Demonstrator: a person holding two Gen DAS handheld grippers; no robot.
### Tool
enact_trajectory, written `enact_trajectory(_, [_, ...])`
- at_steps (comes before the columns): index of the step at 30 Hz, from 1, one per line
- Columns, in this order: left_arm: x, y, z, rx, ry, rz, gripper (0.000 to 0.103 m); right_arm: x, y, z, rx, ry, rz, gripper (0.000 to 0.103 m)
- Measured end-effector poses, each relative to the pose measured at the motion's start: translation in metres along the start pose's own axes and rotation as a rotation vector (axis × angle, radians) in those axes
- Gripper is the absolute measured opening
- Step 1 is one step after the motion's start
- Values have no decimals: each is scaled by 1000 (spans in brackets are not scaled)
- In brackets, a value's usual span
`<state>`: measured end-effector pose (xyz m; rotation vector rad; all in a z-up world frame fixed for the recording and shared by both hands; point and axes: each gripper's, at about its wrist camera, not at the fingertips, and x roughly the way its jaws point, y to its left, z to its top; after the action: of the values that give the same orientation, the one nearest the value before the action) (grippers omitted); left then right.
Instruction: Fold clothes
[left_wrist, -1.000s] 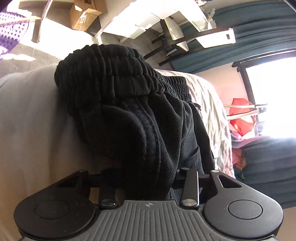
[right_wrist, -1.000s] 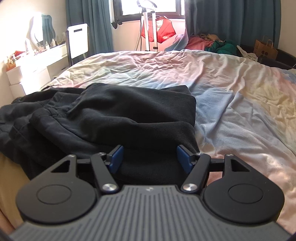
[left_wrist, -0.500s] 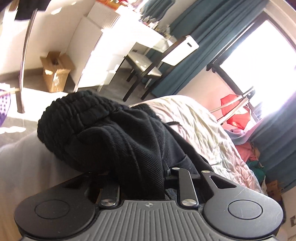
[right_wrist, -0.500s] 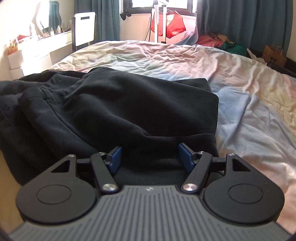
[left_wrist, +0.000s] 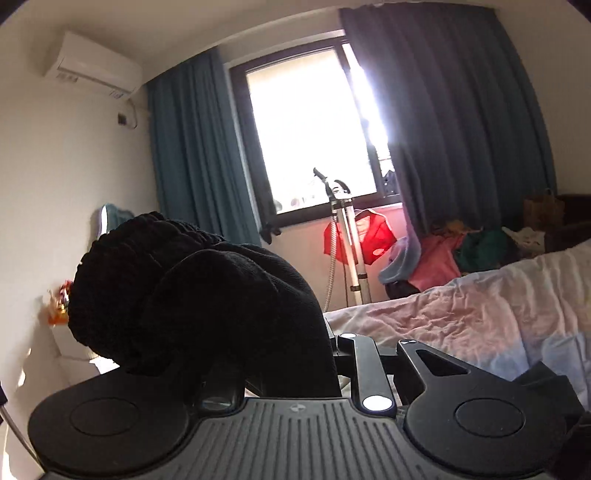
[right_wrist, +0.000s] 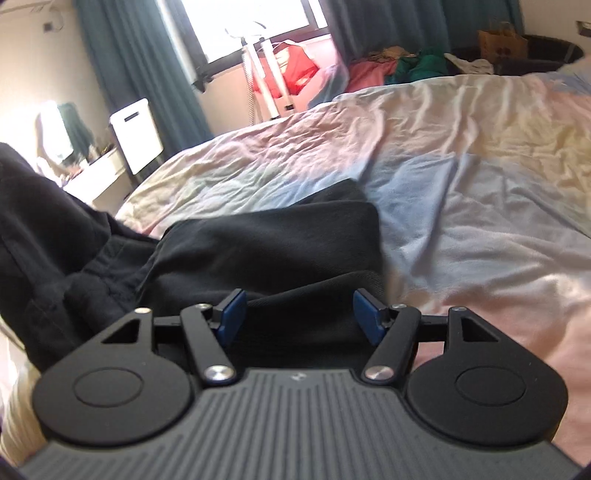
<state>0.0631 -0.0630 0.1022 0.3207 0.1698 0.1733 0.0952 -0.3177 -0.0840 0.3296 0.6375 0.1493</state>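
A pair of black trousers (right_wrist: 266, 240) lies across the near left part of the bed. In the left wrist view its ribbed waistband (left_wrist: 155, 295) is bunched and lifted off the bed, hanging out of my left gripper (left_wrist: 288, 354), which is shut on it; the cloth hides the fingertips. In the right wrist view my right gripper (right_wrist: 298, 314) is low over the bed, and a thick folded edge of the trousers fills the wide gap between its blue pads (right_wrist: 231, 314), which press on it from both sides.
The bed (right_wrist: 461, 177) with its pale rumpled sheet stretches ahead and right. Beyond it stand a garment steamer (left_wrist: 345, 236) with a red item, a pile of clothes (left_wrist: 443, 254), dark curtains and a bright window. A white desk and chair (right_wrist: 136, 136) stand at the left.
My left gripper rolled upright and swung up and across with the waistband, from facing the bed's side and floor to facing the window. The right gripper tilted slightly, with the fold still between its pads.
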Motion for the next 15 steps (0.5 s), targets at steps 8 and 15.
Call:
enact_trajectory(8, [-22, -194, -22, 367, -103, -158, 21, -35, -90, 21, 374, -133, -88, 69])
enact_trajectory(15, [5, -280, -86, 590, -4, -335, 28, -43, -116, 22, 498, -205, -65, 69])
